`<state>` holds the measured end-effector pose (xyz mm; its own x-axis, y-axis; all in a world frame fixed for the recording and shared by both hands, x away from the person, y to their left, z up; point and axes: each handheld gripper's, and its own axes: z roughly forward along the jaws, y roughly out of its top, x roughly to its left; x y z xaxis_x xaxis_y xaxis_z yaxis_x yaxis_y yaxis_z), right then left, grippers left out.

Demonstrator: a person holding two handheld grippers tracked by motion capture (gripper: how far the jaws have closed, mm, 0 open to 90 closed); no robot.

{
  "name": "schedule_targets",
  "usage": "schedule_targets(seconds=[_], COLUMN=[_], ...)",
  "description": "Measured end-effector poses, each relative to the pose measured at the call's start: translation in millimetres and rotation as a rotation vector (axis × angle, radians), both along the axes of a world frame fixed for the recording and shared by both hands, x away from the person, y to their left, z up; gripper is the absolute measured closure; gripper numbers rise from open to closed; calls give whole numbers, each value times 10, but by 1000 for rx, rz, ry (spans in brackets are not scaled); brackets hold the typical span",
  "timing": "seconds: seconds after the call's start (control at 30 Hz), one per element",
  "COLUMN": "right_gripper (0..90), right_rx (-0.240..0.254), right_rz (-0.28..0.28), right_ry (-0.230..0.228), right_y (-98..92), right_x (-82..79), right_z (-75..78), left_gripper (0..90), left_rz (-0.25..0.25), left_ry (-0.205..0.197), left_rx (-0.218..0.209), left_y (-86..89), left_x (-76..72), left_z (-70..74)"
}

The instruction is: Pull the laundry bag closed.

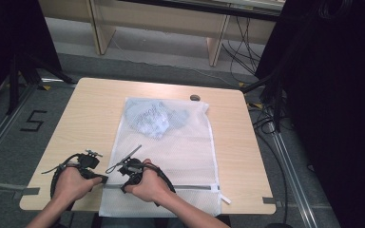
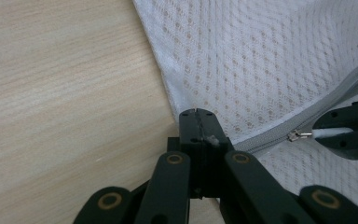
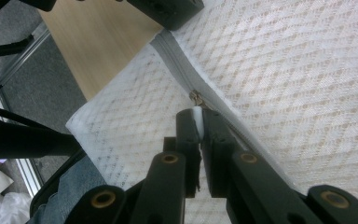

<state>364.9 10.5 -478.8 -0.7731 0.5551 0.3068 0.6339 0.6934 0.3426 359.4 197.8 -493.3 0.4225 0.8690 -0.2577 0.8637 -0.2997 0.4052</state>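
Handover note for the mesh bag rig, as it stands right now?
Left hand-held gripper: shut on the mesh laundry bag at the left end of its zipper.
Right hand-held gripper: shut on the white zipper pull tab, slider close to the left end.
Bag lies flat on the table, a light blue garment inside at the far end.
Done: both grips set.
Left: probably run the slider along the zipper while the left holds the bag.

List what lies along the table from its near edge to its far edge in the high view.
Zipper across the mesh laundry bag → the two grippers, left and right, at its near left end → blue garment inside the bag → small dark object by the far edge.
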Motion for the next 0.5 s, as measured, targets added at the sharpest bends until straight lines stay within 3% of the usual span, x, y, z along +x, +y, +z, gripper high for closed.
schedule_targets(seconds=[0.1,0.13,0.27,0.4,0.43,0.5], right_gripper=[870,870,870,870,870,870], right_rx=[-3,-26,-18,-9,-20,-33], right_rz=[-20,22,7,36,15,25], right_ry=[2,-20,-11,-31,-21,-19], right_y=[0,-33,-41,-44,-40,-45], right_x=[-6,11,8,16,1,1], right_z=[0,-15,-13,-21,-9,-3], left_gripper=[899,899,899,899,899,899], left_rz=[-3,2,-1,0,2,0], left_ry=[4,-3,3,3,5,7], left_rx=[0,-2,4,3,0,-5], left_y=[3,-1,2,1,2,4], left_x=[2,-2,-1,-1,-1,1], left_z=[0,-2,3,3,2,-1])
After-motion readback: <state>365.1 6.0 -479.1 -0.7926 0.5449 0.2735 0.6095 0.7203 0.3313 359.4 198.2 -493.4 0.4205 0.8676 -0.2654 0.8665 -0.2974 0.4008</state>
